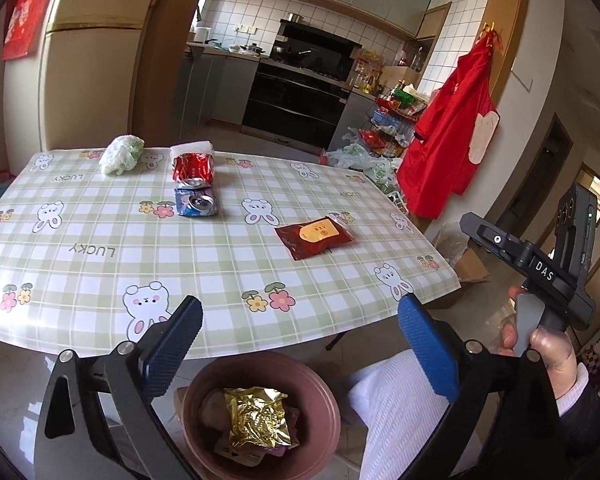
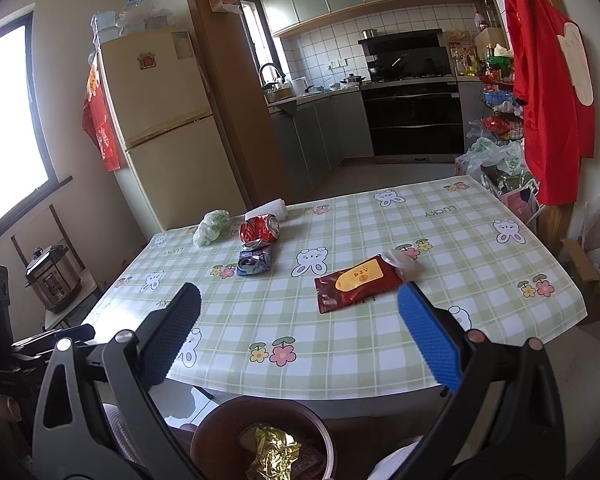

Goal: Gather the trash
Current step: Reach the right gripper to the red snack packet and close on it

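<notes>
My left gripper (image 1: 300, 322) is open and holds nothing. It hangs at the table's near edge, right above a pink bin (image 1: 320, 384). A crumpled gold foil wrapper (image 1: 256, 416) lies inside the bin on other scraps. On the checked tablecloth (image 1: 204, 264) lie a crushed red can (image 1: 192, 166), a crushed blue can (image 1: 196, 200), a white-green crumpled bag (image 1: 122, 154) and a dark red packet (image 1: 314, 238) with a yellow label. My right gripper (image 2: 298, 300) is also open and empty, above the table's near edge, with the red packet (image 2: 356, 282) just beyond its right finger.
A white foam piece (image 2: 270, 208) lies behind the red can (image 2: 260, 228). A clear plastic scrap (image 2: 400, 260) touches the packet. A hand (image 1: 548, 344) and a white quilted garment (image 1: 396, 400) are right of the bin. A fridge (image 2: 160, 120) stands beyond the table's far left corner, a cardboard box (image 2: 588, 276) to its right.
</notes>
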`<act>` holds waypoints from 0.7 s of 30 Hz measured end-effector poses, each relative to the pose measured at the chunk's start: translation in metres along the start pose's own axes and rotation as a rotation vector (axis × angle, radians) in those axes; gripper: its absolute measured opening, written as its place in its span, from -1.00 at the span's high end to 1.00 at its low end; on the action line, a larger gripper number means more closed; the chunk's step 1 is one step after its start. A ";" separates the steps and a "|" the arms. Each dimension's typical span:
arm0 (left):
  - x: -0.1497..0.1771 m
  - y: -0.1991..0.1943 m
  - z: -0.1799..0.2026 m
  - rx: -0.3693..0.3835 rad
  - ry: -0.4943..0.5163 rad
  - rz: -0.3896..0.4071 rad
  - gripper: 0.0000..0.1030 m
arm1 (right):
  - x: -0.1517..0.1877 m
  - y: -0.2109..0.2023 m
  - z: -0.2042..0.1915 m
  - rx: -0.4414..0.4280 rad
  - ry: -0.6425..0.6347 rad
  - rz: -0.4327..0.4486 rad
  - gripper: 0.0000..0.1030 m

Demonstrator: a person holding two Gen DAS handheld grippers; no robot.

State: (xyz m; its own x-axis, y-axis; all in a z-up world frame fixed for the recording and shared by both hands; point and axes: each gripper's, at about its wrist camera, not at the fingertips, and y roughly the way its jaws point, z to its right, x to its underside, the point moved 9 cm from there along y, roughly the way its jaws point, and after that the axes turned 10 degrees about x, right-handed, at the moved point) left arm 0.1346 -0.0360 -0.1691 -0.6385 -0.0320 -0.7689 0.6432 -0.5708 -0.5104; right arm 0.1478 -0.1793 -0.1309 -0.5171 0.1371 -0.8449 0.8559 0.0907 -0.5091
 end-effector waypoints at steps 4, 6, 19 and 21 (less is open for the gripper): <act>-0.003 -0.005 -0.011 -0.054 0.007 0.020 -0.89 | 0.003 0.002 0.000 0.003 0.001 -0.010 -0.89; -0.004 -0.006 -0.018 -0.070 -0.006 0.026 -0.89 | 0.006 0.004 0.000 0.004 -0.002 -0.016 -0.89; 0.007 -0.009 -0.096 -0.212 -0.120 0.048 -0.89 | 0.045 0.064 0.015 0.029 0.020 -0.176 -0.89; 0.011 -0.004 -0.108 -0.223 -0.145 0.035 -0.89 | 0.050 0.078 0.020 0.036 0.045 -0.211 -0.89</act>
State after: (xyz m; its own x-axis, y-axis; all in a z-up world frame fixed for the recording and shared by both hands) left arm 0.1703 0.0550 -0.2174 -0.6581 -0.1749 -0.7324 0.7326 -0.3733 -0.5691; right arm 0.1888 -0.1853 -0.2165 -0.6837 0.1632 -0.7113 0.7281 0.0868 -0.6800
